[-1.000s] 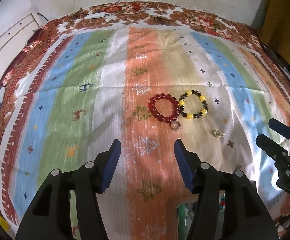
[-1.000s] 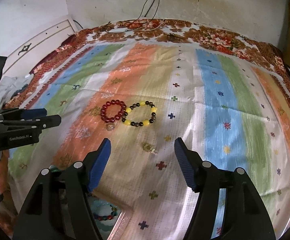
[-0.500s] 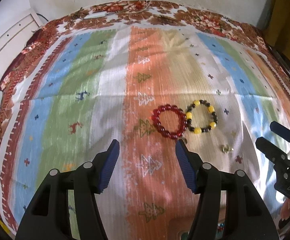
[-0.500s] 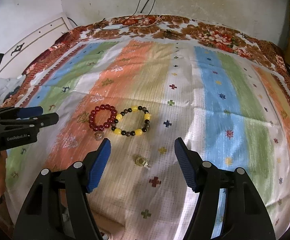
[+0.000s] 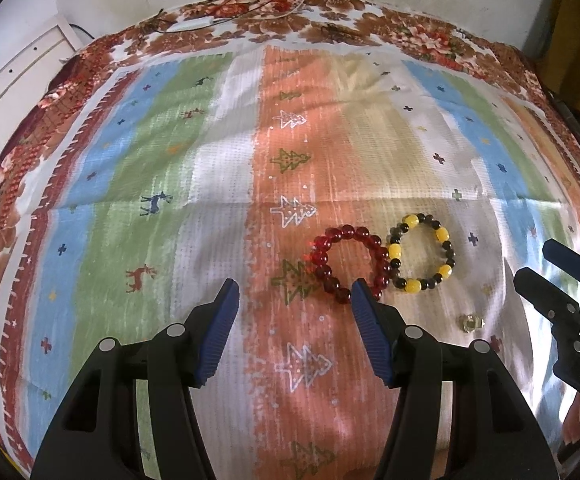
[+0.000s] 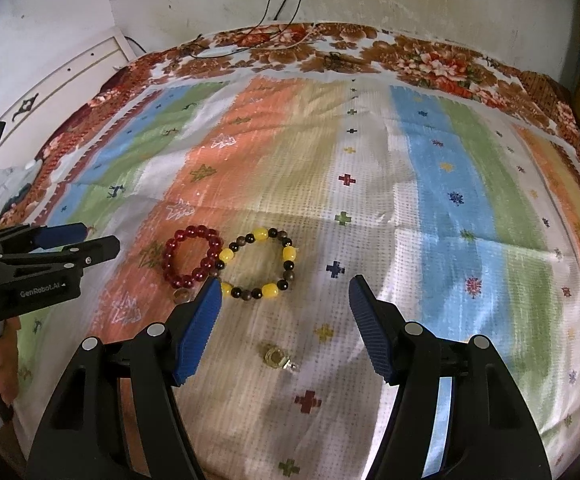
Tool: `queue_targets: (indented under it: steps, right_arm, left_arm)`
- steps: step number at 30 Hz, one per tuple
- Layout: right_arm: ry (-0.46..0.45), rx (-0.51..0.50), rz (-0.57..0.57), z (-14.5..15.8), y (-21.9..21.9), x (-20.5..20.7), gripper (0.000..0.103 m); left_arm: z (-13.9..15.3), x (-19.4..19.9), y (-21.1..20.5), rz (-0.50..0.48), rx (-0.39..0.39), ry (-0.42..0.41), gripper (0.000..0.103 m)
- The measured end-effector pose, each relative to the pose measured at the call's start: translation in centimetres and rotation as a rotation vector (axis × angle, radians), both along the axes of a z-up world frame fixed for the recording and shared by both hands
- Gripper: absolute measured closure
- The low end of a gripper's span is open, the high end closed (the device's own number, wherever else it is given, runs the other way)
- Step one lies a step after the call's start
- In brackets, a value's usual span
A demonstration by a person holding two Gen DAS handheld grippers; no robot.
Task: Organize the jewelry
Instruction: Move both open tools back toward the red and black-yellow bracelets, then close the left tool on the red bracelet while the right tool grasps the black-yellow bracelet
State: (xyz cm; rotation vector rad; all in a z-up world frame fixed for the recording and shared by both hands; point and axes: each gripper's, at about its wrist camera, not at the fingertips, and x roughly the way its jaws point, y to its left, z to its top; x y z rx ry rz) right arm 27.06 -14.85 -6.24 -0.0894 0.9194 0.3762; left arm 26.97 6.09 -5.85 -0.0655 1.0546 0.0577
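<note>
A red bead bracelet (image 5: 348, 262) lies on the striped cloth, touching a yellow-and-black bead bracelet (image 5: 422, 256) to its right. A small gold ring (image 5: 470, 323) lies nearer, to the right. My left gripper (image 5: 295, 308) is open and empty, its right finger just in front of the red bracelet. In the right wrist view the red bracelet (image 6: 192, 256), the yellow-and-black bracelet (image 6: 260, 264), a small brown ring (image 6: 181, 295) and the gold ring (image 6: 276, 356) show. My right gripper (image 6: 284, 304) is open and empty, above the gold ring.
The striped cloth (image 5: 130, 200) covers a bed with a floral border (image 5: 410, 36). A white wall and cables (image 6: 286, 0) are behind. White furniture (image 6: 62, 80) stands at the left. The left gripper (image 6: 50, 256) shows in the right wrist view.
Both grippers have moved forward and lower toward the jewelry, so the bracelets and rings sit closer to the fingers. The box at the near edge has left both views. Both grippers stay open.
</note>
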Motion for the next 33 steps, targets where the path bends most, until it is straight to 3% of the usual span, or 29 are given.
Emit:
queue_targets:
  steps: [23,33]
  right_arm:
    - [0.128,-0.029,0.007,-4.6,1.6,4.3,0.037]
    - [0.158,-0.044,0.012,-6.1,2.2,5.8,0.037]
  left_arm:
    - [-4.4,4.6,0.3,-0.011,-0.066,0.114,0.044]
    - [-6.4,6.1,-0.2,-0.031,-0.058,0.154,0.044]
